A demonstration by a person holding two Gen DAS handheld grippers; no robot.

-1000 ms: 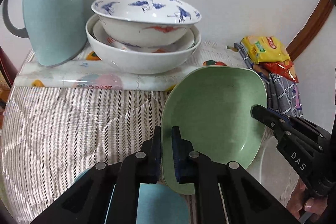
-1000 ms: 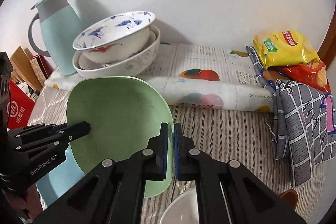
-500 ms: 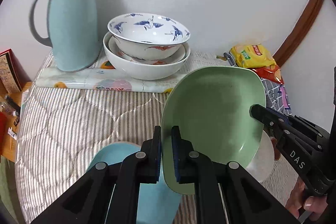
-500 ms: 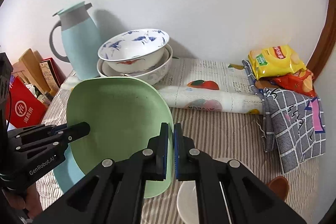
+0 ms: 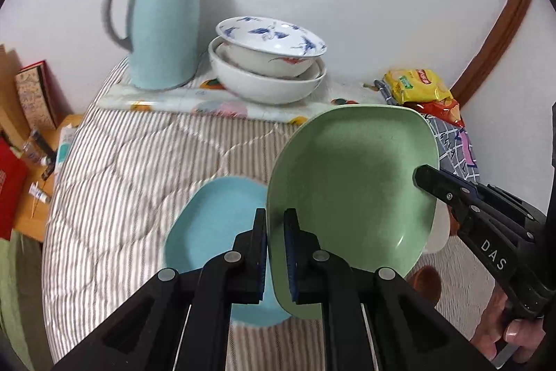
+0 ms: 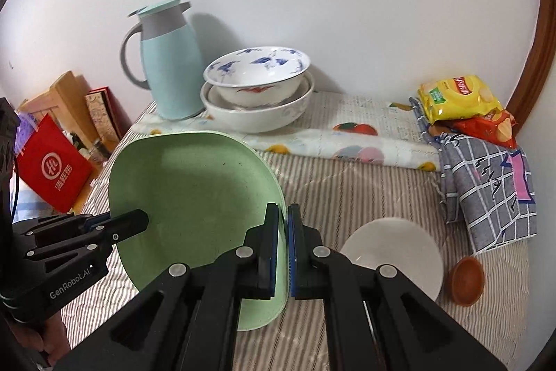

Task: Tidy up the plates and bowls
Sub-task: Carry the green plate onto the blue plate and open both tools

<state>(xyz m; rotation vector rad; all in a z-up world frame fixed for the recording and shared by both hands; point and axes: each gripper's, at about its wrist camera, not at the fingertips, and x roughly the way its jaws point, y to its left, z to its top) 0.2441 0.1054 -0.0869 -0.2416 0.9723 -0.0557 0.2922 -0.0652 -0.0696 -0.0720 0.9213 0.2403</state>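
Both grippers hold one green plate (image 5: 351,183), also seen in the right wrist view (image 6: 194,193), tilted above the striped table. My left gripper (image 5: 275,225) is shut on its left rim; my right gripper (image 6: 283,221) is shut on its right rim. Below it a light blue plate (image 5: 215,225) lies on the cloth. A white plate (image 6: 399,249) and a small brown dish (image 6: 467,279) lie to the right. Two stacked white bowls, the upper with blue birds (image 5: 267,58), stand at the back, also visible in the right wrist view (image 6: 257,93).
A light blue jug (image 5: 163,23) stands at the back left beside the bowls. Snack packets (image 6: 458,99) and a checked cloth (image 6: 486,183) lie at the right. Red box (image 6: 55,169) and books sit off the table's left edge. A folded fruit-print cloth (image 6: 347,145) runs along the back.
Both grippers pulled back and up with the green plate; the bowls and jug look farther away, and the blue plate, white plate and brown dish came into fuller view.
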